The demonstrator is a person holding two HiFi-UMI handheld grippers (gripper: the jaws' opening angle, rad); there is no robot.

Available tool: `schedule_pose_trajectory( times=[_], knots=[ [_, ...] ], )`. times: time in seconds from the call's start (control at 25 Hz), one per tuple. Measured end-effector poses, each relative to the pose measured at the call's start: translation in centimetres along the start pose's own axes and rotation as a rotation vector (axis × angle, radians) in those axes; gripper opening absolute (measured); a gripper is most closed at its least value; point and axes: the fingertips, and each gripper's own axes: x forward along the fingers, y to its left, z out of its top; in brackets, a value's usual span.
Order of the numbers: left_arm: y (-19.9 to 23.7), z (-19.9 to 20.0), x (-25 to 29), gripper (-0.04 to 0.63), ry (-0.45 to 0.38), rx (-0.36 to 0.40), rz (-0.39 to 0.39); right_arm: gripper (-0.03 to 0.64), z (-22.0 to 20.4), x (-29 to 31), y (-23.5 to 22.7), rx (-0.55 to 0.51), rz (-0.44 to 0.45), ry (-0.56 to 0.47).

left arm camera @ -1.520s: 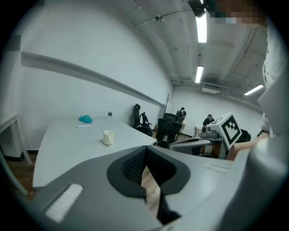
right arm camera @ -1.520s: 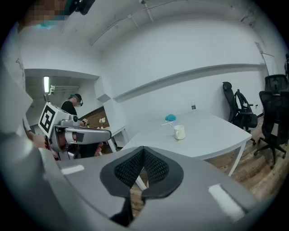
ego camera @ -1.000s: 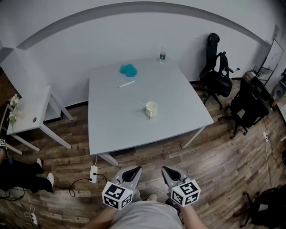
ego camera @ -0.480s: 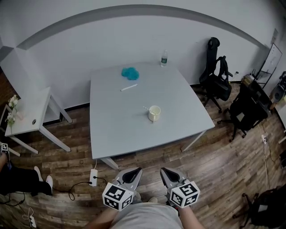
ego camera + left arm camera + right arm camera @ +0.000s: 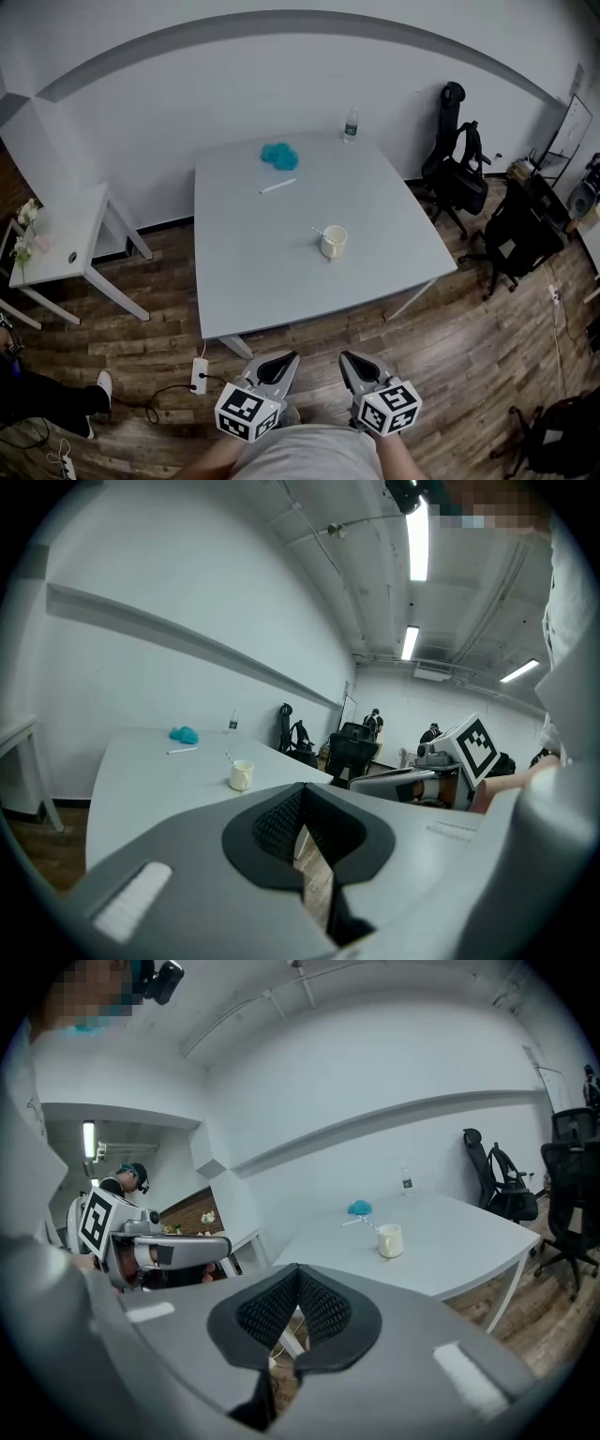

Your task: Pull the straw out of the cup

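Note:
A cream cup (image 5: 334,242) stands on the grey table (image 5: 253,253), right of its middle, with a white straw (image 5: 319,231) sticking out to the upper left. The cup (image 5: 241,775) and straw also show small in the left gripper view, and the cup (image 5: 389,1240) in the right gripper view. Both grippers hang close to my body, well short of the table's near edge. My left gripper (image 5: 278,365) is shut with nothing in it. My right gripper (image 5: 354,365) is shut and empty too.
On the table's far side lie a teal cloth (image 5: 278,156), a white pen (image 5: 277,186) and a water bottle (image 5: 352,125). A small white side table (image 5: 56,246) stands at the left, black office chairs (image 5: 457,169) at the right. A power strip (image 5: 198,375) lies on the wood floor.
The view has drifted, so the table and cup sit a little further right and lower in frame. Both grippers stay shut in the same place. A seated person at the left edge has slid mostly out of view.

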Motion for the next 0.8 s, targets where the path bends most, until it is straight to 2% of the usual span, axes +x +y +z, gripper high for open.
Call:
schedule_pose_trajectory(
  times=[0.44, 0.8],
  knots=[
    [0.9, 0.3, 1.9, 0.020, 0.016, 0.015, -0.039, 0.006, -0.2, 1.1, -1.5, 0.024, -0.018, 0.009],
    [4.1, 1.7, 6.4, 0.020, 0.024, 0.012, -0.011, 0.006, 1.9, 5.0, -5.5, 0.032, 0.014, 0.013]
  ],
)
